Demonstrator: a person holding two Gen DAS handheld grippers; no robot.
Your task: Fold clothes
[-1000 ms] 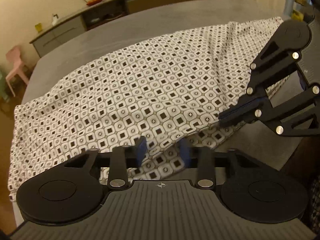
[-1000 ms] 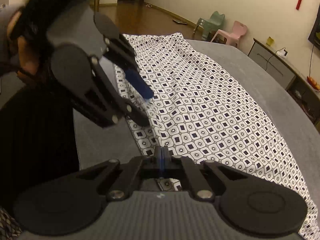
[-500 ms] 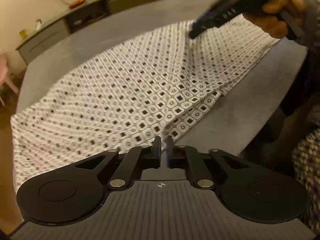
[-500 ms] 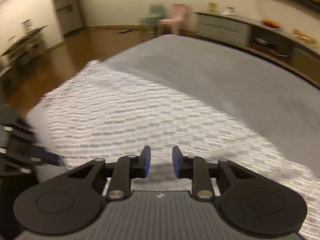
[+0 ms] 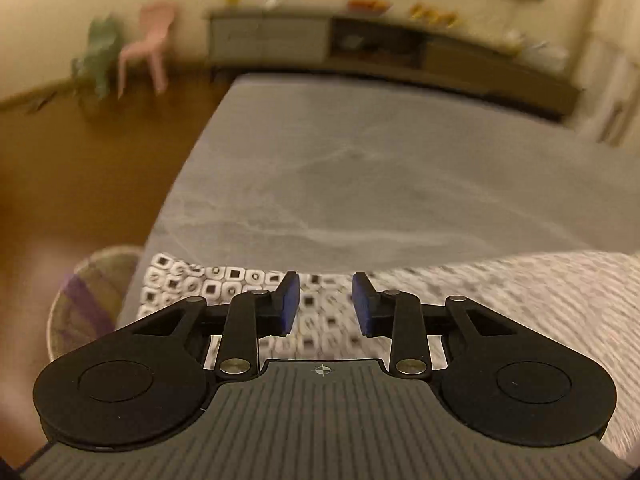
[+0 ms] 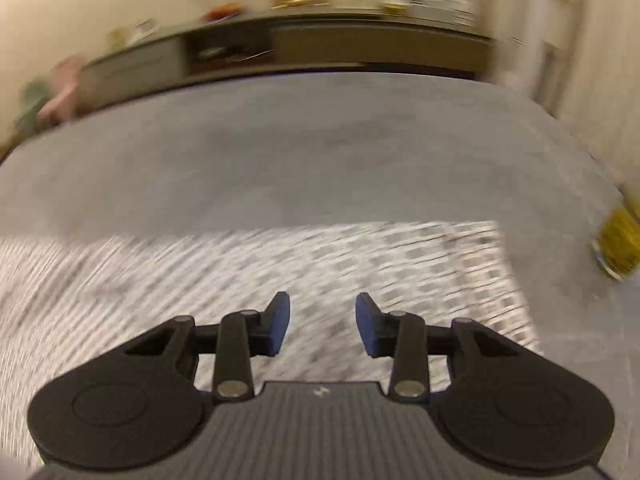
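The black-and-white patterned garment (image 5: 188, 284) lies flat along the near edge of the grey bed (image 5: 380, 184). In the left wrist view my left gripper (image 5: 325, 300) hovers over the garment's left end near its corner. Its jaws are opening and nothing is between the blue pads. In the right wrist view the garment (image 6: 240, 264) is blurred by motion and its right edge shows. My right gripper (image 6: 322, 322) hangs over that right part, open, with nothing between its fingers. Neither gripper shows in the other's view.
A round woven basket (image 5: 92, 300) stands on the wooden floor by the bed's left corner. A pink chair (image 5: 148, 44), a green chair (image 5: 100, 52) and a long sideboard (image 5: 360, 40) line the far wall. A yellow object (image 6: 618, 240) sits beyond the bed's right edge.
Both grippers let go of the garment's near edge and swung apart, the left toward its left end, the right toward its right end. Both sets of jaws went from shut to open.
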